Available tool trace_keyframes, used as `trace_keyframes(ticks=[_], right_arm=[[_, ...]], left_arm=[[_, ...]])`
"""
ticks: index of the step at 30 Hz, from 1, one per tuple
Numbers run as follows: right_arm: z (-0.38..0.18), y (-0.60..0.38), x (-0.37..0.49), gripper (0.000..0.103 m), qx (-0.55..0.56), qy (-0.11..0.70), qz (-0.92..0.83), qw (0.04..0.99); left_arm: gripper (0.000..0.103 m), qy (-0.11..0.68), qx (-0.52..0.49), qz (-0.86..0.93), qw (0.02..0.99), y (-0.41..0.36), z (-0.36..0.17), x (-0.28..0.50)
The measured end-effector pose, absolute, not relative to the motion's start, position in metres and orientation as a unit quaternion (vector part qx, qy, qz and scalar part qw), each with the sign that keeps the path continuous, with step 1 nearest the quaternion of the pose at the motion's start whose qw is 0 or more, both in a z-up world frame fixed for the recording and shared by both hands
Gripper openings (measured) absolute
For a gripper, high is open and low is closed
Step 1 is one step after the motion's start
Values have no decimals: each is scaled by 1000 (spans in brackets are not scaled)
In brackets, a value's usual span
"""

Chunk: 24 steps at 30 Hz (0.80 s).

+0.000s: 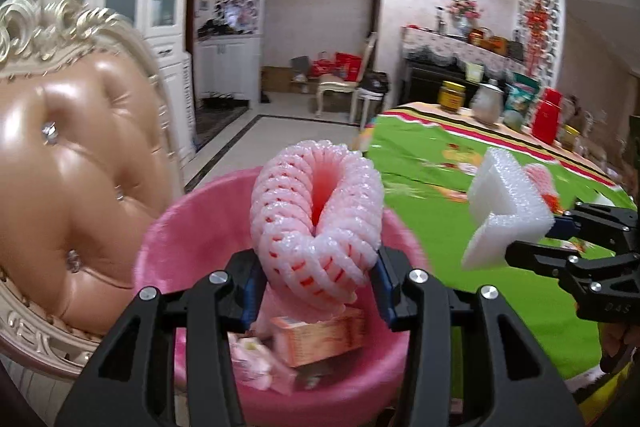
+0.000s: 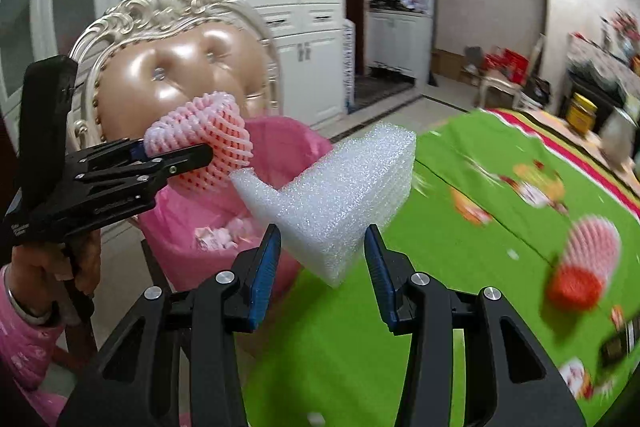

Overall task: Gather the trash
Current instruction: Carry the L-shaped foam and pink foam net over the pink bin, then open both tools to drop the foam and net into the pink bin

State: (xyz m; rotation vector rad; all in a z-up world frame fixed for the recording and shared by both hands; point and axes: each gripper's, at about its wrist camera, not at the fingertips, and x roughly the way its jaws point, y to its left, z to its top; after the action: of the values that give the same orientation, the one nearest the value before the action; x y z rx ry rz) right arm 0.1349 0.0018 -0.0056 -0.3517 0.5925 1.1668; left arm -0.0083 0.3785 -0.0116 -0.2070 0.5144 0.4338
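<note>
The left gripper (image 1: 316,279), clamped on a foam net (image 1: 316,215), hangs directly above the pink bin (image 1: 160,247); the right gripper (image 2: 324,267) (clamped on a white foam block (image 2: 336,195)) is beside it, above the surface (image 2: 460,235).

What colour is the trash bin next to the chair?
Pink; the bin shows best in the left wrist view.

"D4S" — right gripper (image 1: 520,239) body

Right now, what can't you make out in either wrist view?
- Pink bin, left wrist view: its contents are half hidden by the left gripper and the pink foam fruit net it holds.
- Net-wrapped red thing on the green tablecloth, right wrist view: motion blur, identity unclear.
- Jars at the table's far end, left wrist view: labels too small.
- Right gripper holds white foam corner; its underside is hidden.
</note>
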Motion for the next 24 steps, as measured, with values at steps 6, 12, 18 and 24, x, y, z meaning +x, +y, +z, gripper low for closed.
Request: trace_keyframes(ticks=[6, 12, 18, 24], right_arm=[[-9, 53, 134, 43, -190, 269, 566, 756], [-11, 90, 140, 55, -195, 259, 589, 740], [0, 78, 154, 67, -146, 267, 588, 749], [7, 11, 163, 67, -129, 266, 558, 775]], left_arm=[[47, 265, -144, 222, 927, 427, -27, -16], [74, 273, -139, 243, 920, 452, -35, -15], [82, 256, -154, 280, 912, 454, -31, -40], [94, 258, -142, 291, 910, 424, -23, -49]])
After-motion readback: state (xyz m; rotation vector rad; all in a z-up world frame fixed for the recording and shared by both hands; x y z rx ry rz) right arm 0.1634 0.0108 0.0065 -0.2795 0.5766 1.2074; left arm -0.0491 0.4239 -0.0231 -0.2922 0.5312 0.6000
